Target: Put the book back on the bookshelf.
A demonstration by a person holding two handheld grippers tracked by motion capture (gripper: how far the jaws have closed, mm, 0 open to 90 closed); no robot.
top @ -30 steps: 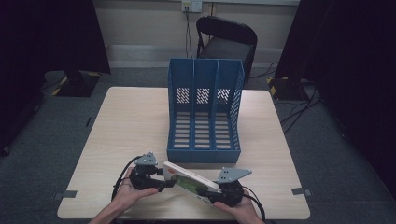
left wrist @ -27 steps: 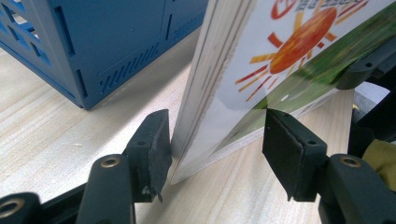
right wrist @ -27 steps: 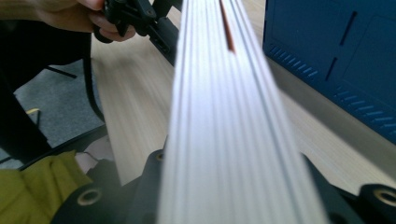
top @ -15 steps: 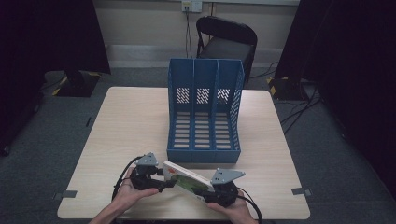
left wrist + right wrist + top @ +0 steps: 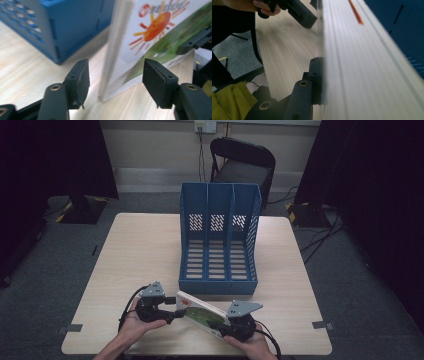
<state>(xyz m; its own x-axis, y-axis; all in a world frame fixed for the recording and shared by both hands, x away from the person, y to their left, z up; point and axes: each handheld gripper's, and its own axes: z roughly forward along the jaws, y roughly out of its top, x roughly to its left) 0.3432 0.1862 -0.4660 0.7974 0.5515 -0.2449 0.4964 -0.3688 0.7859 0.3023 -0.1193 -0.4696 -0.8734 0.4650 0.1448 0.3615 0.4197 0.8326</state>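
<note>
A thin book (image 5: 200,312) with an orange sun on its white and green cover (image 5: 147,32) stands tilted on its long edge near the table's front edge. My right gripper (image 5: 226,326) is shut on the book's right end; one finger (image 5: 315,75) presses flat against it. My left gripper (image 5: 176,312) sits at the book's left end. Its jaws (image 5: 116,72) have just been opening and stand open, with the book's corner between them and a gap on each side.
A blue three-slot file rack (image 5: 218,245) stands on the wooden table (image 5: 140,250) just behind the book, its open front low wall close to it (image 5: 62,22). A black chair (image 5: 242,162) is beyond the table. Bare tabletop lies left and right of the rack.
Both hands and the book stay in the same spot near the front edge; no clear shift shows in the high view.
</note>
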